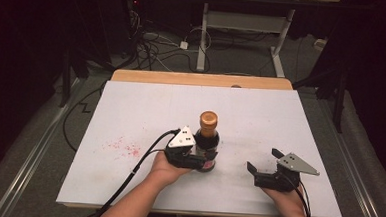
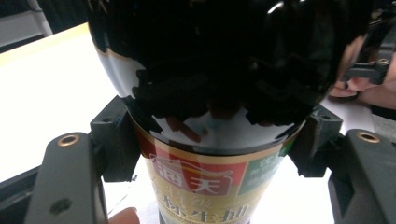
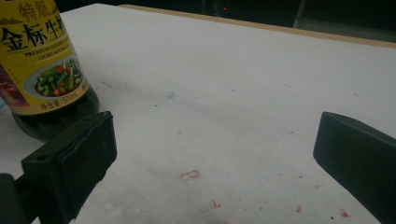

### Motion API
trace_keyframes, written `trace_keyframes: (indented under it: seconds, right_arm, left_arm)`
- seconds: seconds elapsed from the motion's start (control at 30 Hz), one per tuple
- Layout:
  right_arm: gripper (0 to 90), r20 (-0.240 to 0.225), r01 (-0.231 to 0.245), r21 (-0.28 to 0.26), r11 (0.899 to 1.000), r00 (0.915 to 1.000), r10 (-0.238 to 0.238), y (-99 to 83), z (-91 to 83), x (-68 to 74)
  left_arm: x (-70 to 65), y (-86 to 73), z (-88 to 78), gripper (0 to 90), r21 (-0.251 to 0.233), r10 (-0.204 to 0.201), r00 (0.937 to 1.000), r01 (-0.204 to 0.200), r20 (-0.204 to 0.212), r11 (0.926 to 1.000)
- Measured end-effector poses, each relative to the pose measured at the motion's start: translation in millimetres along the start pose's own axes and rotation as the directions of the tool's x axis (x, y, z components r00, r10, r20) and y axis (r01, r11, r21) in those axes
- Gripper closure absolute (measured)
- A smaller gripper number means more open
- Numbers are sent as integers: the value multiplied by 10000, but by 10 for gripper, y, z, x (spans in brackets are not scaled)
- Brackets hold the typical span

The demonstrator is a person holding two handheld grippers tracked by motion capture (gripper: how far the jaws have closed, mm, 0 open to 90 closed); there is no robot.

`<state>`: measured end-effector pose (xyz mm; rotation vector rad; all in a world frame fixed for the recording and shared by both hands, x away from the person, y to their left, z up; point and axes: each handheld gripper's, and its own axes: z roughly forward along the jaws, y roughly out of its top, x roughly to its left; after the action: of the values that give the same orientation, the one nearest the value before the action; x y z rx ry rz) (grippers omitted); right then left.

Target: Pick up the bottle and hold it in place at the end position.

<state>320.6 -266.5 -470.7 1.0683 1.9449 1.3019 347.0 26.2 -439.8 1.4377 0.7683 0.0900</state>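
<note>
Dark glass soy-sauce bottle with a copper-coloured cap and a yellow-and-red paper label (image 1: 208, 139) stands upright near the middle of the white table top (image 1: 146, 111), slightly toward the near edge. Left gripper (image 1: 198, 156) is clamped on the bottle's lower body from the left; in the left gripper view both black pads (image 2: 116, 149) press the glossy glass at the label's top edge. Right gripper (image 1: 263, 167) rests on the table to the right, well apart from the bottle, jaws standing wide with nothing between them.

Risks, as judged: glass is smooth, rounded and slick, pads narrow, so a lift could let the bottle rotate or slide down. Grip sits low; the tall neck may tip it.

Table surface matte, scuffed, with red speckled stains (image 1: 124, 147) to the left.
</note>
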Motion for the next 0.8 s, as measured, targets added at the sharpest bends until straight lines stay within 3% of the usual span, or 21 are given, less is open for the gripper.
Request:
trace_keyframes:
  seconds: [0.17, 0.23, 0.27, 0.37, 0.67, 0.8]
  right_arm:
    - [2, 17, -36, -27, 10000, 10000, 36, 2, -11, -9]
    - [2, 23, -36, -19, 10000, 10000, 37, 2, -11, -12]
    - [2, 18, -58, -6, 10000, 10000, 58, -1, -10, -14]
    - [2, -8, -16, -31, 10000, 10000, 16, -2, -13, -18]
    - [2, -16, -71, -69, 10000, 10000, 71, 6, -11, -22]
    - [2, -18, -58, -24, 10000, 10000, 58, 2, -8, -15]
  left_arm:
    - [89, 60, -16, 289, -181, -15, 9995, 9, -323, 9998]
    - [136, 110, -27, 289, -416, -168, 9989, 150, -429, 9990]
    - [133, 128, -9, 289, -827, -564, 9972, 522, -495, 9952]
    - [245, 238, -23, 289, -1095, -755, 9950, 681, -648, 9917]
    - [468, 426, 71, 288, -1238, -625, 9906, 473, -1219, 9912]
    - [550, 479, 154, 288, -1370, -745, 9868, 547, -1436, 9891]
